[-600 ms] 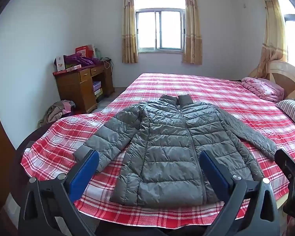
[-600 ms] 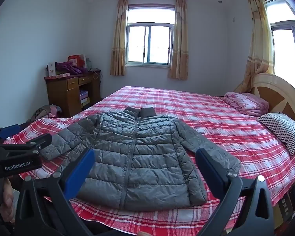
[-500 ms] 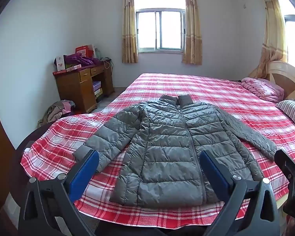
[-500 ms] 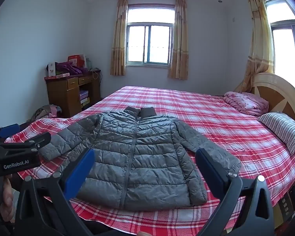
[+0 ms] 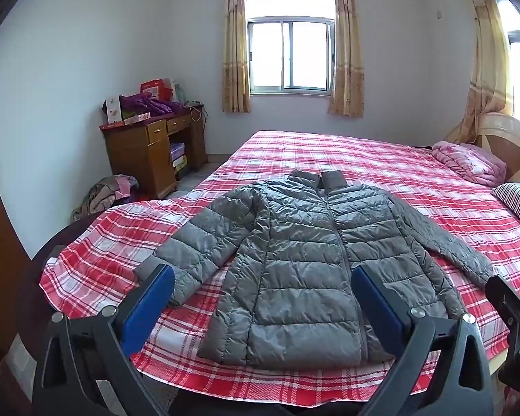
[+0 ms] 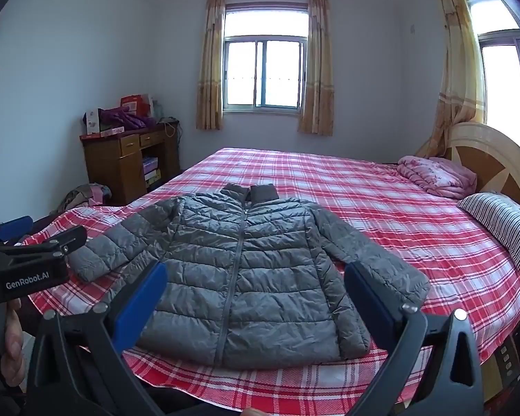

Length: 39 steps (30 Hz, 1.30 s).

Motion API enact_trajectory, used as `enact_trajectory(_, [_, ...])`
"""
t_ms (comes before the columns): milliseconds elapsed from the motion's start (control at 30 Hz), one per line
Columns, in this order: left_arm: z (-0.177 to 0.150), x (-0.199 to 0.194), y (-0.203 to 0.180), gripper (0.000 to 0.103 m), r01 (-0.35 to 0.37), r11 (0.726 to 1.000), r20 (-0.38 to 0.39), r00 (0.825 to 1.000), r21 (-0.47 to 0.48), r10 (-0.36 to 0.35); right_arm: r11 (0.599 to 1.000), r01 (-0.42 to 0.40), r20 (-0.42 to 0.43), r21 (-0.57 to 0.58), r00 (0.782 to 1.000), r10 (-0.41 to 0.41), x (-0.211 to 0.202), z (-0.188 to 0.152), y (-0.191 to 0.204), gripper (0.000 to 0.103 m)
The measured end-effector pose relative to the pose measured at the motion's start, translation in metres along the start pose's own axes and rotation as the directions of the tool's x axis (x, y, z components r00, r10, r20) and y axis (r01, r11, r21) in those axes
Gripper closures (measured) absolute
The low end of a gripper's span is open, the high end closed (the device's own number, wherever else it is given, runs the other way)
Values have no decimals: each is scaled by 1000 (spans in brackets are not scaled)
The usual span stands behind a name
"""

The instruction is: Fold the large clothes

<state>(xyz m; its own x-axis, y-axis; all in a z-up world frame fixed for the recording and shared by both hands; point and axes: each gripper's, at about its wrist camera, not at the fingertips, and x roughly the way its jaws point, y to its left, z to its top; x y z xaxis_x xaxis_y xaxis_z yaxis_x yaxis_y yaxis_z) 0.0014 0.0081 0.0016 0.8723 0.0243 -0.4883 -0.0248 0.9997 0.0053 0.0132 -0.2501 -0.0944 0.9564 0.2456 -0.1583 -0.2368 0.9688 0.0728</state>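
Note:
A grey quilted jacket (image 5: 305, 260) (image 6: 246, 270) lies flat and zipped on the red plaid bed (image 5: 346, 159) (image 6: 381, 215), collar away from me, both sleeves spread outward. My left gripper (image 5: 261, 293) hangs above the bed's near edge, short of the jacket's hem, open with nothing between its blue pads. My right gripper (image 6: 253, 289) is likewise open and empty, held in front of the hem. The left gripper's body (image 6: 27, 260) shows at the left edge of the right wrist view, with a hand (image 6: 14, 346) under it.
A pink folded quilt (image 6: 436, 176) and a striped pillow (image 6: 502, 225) lie by the wooden headboard (image 6: 492, 159) at right. A wooden desk (image 5: 152, 152) with boxes stands at the far left wall, with a heap of clothes (image 5: 104, 194) on the floor beside it.

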Motion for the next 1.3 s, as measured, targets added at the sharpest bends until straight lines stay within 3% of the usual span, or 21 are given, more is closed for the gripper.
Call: enact_trajectory(1300, [-2, -1, -4, 1, -5, 1000, 23, 1000, 14, 4, 999, -34, -47, 12, 998, 35, 9, -4, 2, 0])
